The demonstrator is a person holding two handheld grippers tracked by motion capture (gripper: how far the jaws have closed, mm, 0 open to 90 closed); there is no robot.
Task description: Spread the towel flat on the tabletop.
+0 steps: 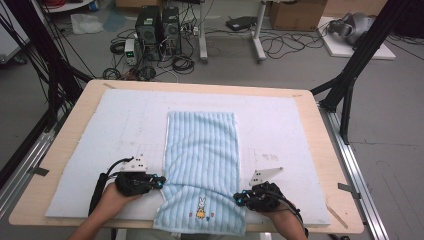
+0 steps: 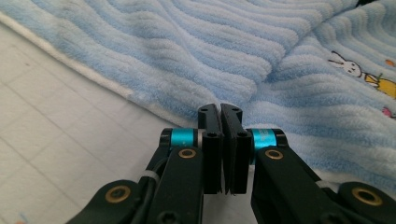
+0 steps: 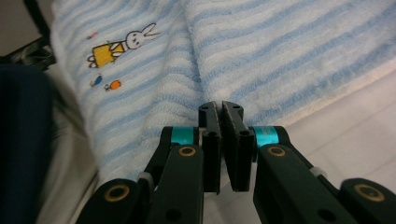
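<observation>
A light blue striped towel [image 1: 200, 145] lies lengthwise on the pale blue mat [image 1: 125, 125], and its near end with an embroidered rabbit [image 1: 201, 207] hangs over the table's front edge. My left gripper [image 1: 161, 182] is at the towel's left edge near the front. In the left gripper view its jaws [image 2: 220, 108] are shut, with the tips pinching the towel [image 2: 187, 46] where it puckers. At the towel's right edge, my right gripper [image 1: 237, 196] is shut in the same way, its tips [image 3: 220, 105] nipping the towel's [image 3: 280, 46] hem. The rabbit [image 3: 126, 42] lies just beyond them.
The wooden table [image 1: 75, 125] carries the mat, with bare margins on all sides. Black frame posts [image 1: 350, 75] stand at the back right and back left. Computers and cables [image 1: 157, 30] sit on the floor behind the table.
</observation>
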